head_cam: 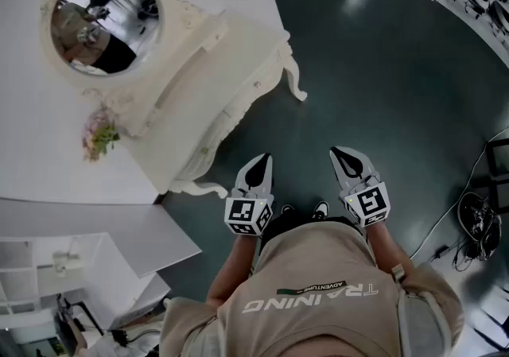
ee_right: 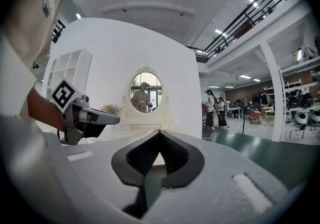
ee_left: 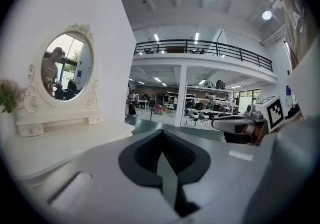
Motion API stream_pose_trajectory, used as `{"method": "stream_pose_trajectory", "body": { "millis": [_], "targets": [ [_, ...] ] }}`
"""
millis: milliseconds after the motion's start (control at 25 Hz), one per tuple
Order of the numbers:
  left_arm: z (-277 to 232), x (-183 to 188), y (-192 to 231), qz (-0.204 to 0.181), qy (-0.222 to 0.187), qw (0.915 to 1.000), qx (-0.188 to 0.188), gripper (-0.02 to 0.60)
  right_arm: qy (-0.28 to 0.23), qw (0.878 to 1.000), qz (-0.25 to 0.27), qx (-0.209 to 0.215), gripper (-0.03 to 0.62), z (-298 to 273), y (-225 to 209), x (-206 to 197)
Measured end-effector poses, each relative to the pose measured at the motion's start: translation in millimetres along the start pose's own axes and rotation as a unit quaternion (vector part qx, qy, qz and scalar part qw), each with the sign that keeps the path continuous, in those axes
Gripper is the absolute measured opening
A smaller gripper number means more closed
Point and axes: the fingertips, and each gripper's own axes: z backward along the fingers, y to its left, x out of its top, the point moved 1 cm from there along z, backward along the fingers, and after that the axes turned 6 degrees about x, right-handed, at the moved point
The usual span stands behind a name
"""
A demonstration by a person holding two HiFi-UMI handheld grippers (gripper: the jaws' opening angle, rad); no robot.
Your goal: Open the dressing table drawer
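Observation:
The cream dressing table stands against a white wall at the upper left, with an oval mirror on top. Its drawer front faces the dark floor and looks closed. Both grippers hover over the floor just ahead of the person, clear of the table. My left gripper is shut and empty, a short way off the table's curved leg. My right gripper is shut too, with nothing in it. In the left gripper view my left gripper has the tabletop to its left. From my right gripper the mirror lies straight ahead.
A small bunch of pink flowers sits at the table's left end. A white shelf unit stands at the lower left. Cables and gear lie on the floor at the right. People stand far off in the hall.

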Motion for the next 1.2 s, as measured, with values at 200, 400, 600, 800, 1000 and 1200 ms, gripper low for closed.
{"method": "stream_pose_trajectory", "body": {
  "millis": [200,400,600,800,1000,1200],
  "targets": [
    [-14,1,-4,-0.009,-0.004,0.9999,-0.011,0.018,-0.012,1.0,0.004,-0.007,0.002,-4,-9,2],
    [-24,9,-15,-0.007,-0.003,0.9997,-0.025,0.018,-0.037,0.999,-0.008,-0.02,0.002,5,-18,12],
    [-24,7,-12,0.001,0.005,0.9999,-0.016,0.018,-0.014,1.0,-0.02,-0.018,0.002,0,-24,-4],
    [-25,-14,12,0.015,0.037,0.9992,0.007,0.018,0.014,0.999,-0.038,0.003,0.002,-20,-23,-21],
    [-50,-14,37,0.029,0.041,0.9987,0.01,0.018,0.022,0.998,-0.05,0.019,0.002,-54,-33,-18],
    [-89,-2,51,0.04,0.029,0.9988,-0.008,0.018,0.032,0.999,-0.024,0.018,0.002,-79,-54,-4]
  ]
}}
